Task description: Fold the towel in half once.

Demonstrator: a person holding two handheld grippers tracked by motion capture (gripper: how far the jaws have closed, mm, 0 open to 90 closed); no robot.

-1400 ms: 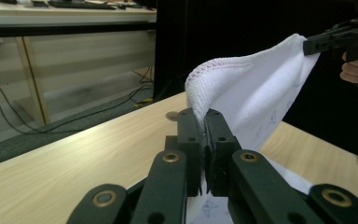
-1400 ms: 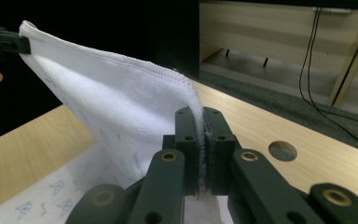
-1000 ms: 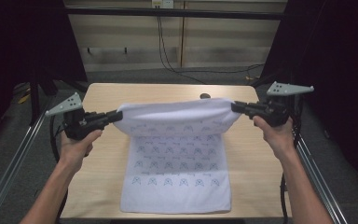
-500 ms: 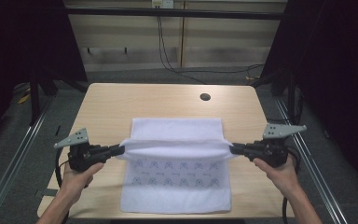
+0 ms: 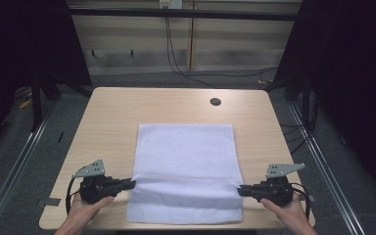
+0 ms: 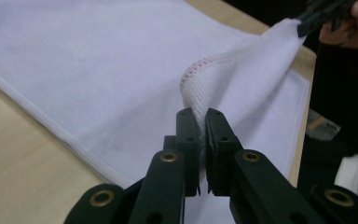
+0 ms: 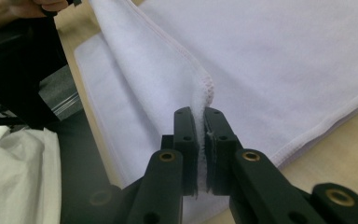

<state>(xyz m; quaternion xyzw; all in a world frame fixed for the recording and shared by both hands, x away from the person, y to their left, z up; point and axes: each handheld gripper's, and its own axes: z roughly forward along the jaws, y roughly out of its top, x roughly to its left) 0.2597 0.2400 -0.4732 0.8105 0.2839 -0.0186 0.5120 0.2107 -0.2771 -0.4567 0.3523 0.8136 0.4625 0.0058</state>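
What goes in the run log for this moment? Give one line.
stage: folding towel toward near edge | left claw: shut on towel corner | right claw: shut on towel corner | table: towel lying mostly flat

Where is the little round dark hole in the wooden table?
In the high view, the small round dark hole sits toward the far right of the light wooden table, just beyond the far edge of the white cloth.

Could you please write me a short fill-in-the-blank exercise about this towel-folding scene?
1. Each claw is shut on a ___ of the towel.
2. The left claw and right claw hold the folded edge near the table's ___ side.
3. The towel's colour is ___.

Missing words: corner; near; white
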